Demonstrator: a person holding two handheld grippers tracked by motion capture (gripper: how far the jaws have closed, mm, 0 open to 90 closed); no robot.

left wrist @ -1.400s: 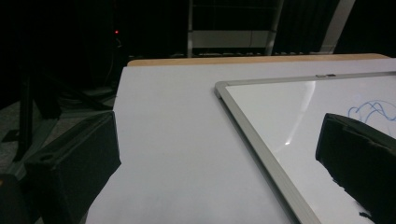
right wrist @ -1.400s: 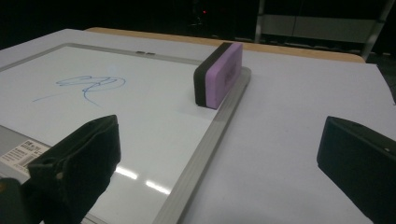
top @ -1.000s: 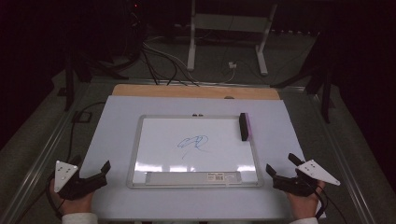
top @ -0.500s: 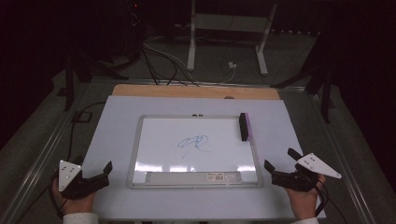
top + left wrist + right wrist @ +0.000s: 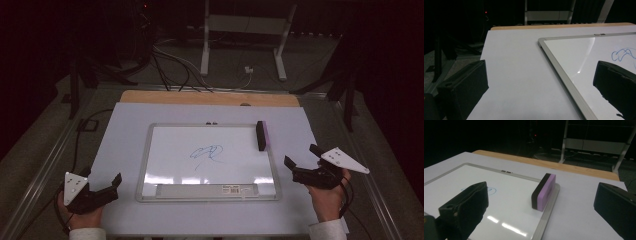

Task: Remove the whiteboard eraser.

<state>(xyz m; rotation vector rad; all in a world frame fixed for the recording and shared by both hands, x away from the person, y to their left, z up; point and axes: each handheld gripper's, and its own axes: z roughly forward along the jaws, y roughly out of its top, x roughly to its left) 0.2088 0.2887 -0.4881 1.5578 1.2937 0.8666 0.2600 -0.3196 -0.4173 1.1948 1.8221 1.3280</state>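
On the white desk [image 5: 125, 130], a silver-framed whiteboard [image 5: 210, 160] bears a purple-and-black eraser block [image 5: 261, 135], long axis running away from the person. Left gripper [image 5: 112, 187] and right gripper [image 5: 302, 160] gape empty.

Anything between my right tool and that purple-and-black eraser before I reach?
Nothing. The right gripper view shows bare white table cover and whiteboard frame between the open right tool and the purple-and-black block eraser.
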